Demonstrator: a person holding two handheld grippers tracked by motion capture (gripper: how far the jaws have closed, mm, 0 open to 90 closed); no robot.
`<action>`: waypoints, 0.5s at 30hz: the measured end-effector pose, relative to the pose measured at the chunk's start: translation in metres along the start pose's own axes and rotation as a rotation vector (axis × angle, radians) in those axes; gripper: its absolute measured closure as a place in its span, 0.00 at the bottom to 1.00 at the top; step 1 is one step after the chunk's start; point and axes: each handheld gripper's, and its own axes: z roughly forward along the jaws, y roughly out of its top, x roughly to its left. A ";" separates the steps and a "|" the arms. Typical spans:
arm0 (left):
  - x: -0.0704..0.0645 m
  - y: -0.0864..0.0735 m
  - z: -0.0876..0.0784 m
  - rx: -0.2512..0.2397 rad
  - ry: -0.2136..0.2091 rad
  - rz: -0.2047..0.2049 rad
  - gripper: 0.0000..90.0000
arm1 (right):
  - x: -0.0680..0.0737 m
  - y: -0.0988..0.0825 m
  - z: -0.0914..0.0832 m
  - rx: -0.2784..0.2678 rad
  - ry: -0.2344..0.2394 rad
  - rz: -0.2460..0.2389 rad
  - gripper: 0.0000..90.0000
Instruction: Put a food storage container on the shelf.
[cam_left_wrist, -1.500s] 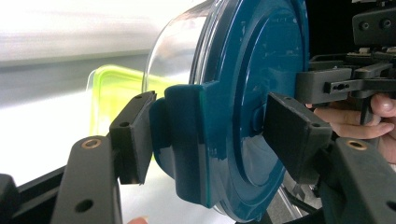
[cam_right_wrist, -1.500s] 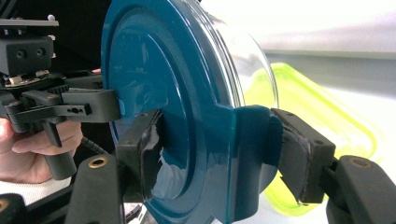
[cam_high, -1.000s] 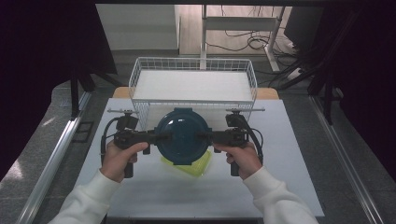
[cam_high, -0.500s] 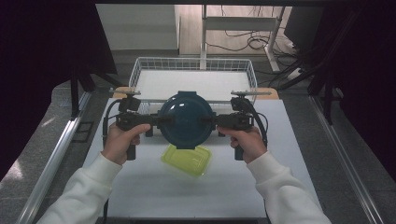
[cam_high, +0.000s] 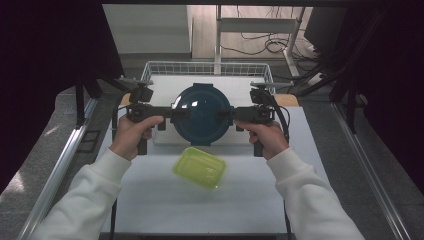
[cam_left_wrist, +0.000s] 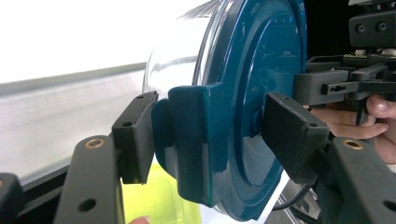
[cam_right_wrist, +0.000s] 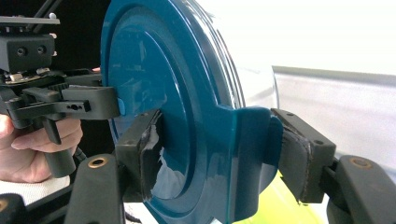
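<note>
Item: teal round lidded container (cam_high: 201, 114), airborne before the wire basket (cam_high: 150, 70), left gripper (cam_high: 176, 113) clamped on its nine-o'clock tab, right gripper (cam_high: 226, 114) on its three-o'clock tab, both equally near; yellow-green tray (cam_high: 199, 167) at six o'clock below.

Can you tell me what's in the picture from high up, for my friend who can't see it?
A person holds up a round dark blue lidded container between two black grippers, the left gripper clamped on one side tab and the right gripper on the other. Below it, a yellow-green plastic box lies on the white table, with a white wire basket behind.
</note>
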 end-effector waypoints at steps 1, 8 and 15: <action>0.000 0.003 -0.001 -0.001 0.000 0.003 0.43 | 0.000 0.003 0.000 -0.002 0.001 -0.003 0.40; 0.002 0.020 0.000 -0.013 -0.007 0.014 0.43 | 0.002 0.021 -0.002 -0.007 -0.002 -0.020 0.40; 0.003 0.035 0.003 -0.010 -0.002 0.021 0.43 | -0.002 0.034 -0.001 -0.017 0.004 -0.011 0.40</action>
